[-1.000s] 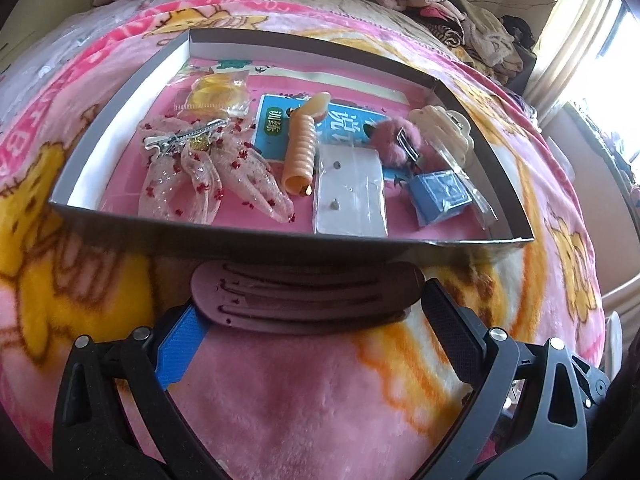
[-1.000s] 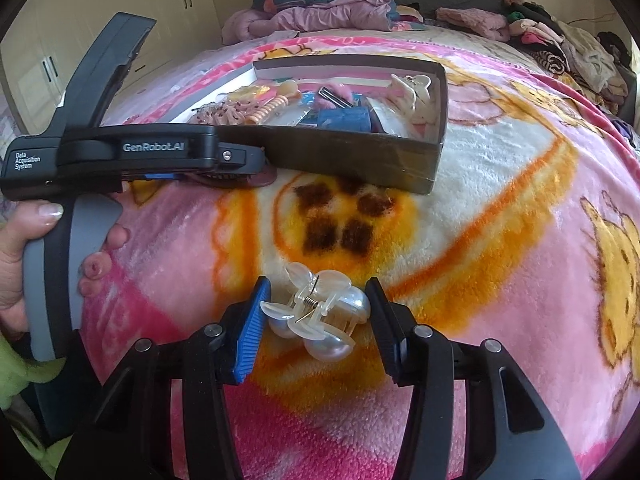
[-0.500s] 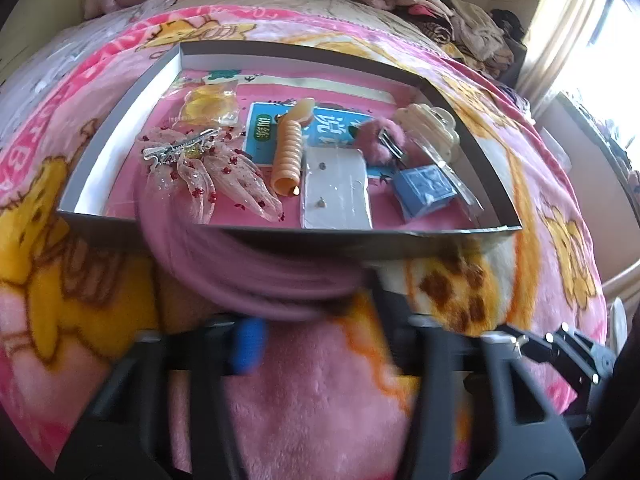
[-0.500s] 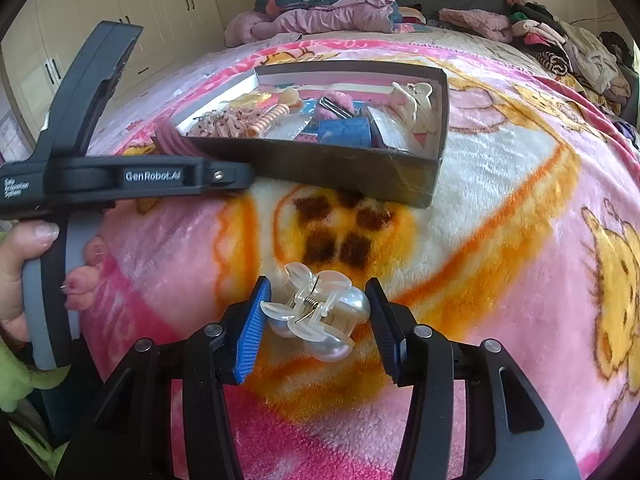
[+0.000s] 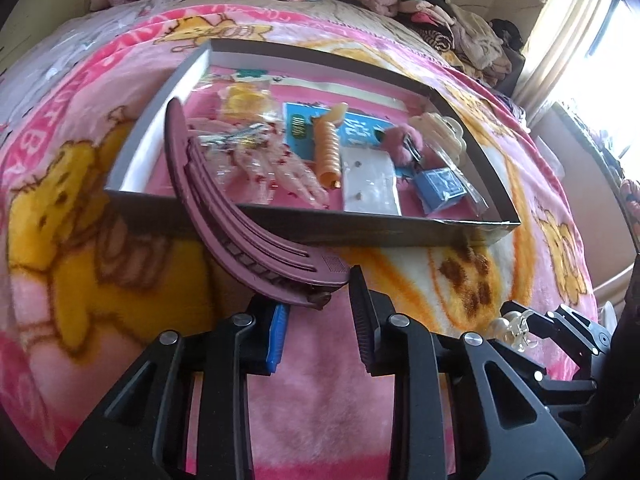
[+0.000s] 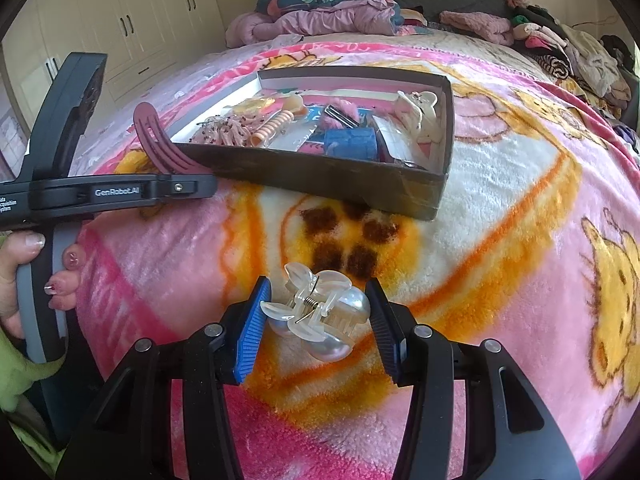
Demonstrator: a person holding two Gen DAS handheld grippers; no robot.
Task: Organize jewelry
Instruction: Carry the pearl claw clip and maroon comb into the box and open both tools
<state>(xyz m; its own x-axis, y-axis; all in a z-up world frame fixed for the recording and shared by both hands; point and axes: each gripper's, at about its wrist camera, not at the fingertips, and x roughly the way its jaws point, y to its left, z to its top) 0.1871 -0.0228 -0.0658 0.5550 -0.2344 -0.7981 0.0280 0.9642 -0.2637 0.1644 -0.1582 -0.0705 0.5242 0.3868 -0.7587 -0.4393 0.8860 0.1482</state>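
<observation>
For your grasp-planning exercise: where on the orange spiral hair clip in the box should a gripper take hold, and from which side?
Grip the orange spiral hair clip across its narrow ribbed middle, coming from above. It lies flat in the box, crowded by neighbours, so only the top is free.

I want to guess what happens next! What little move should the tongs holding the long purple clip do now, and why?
Probably carry it forward over the box's near wall. The left tongs, whose jaws have just been closing, pinch one end of the purple hair clip, and its far end sticks up near the box's left corner. Inside, the bare pink floor on the left looks like a free spot.
</observation>
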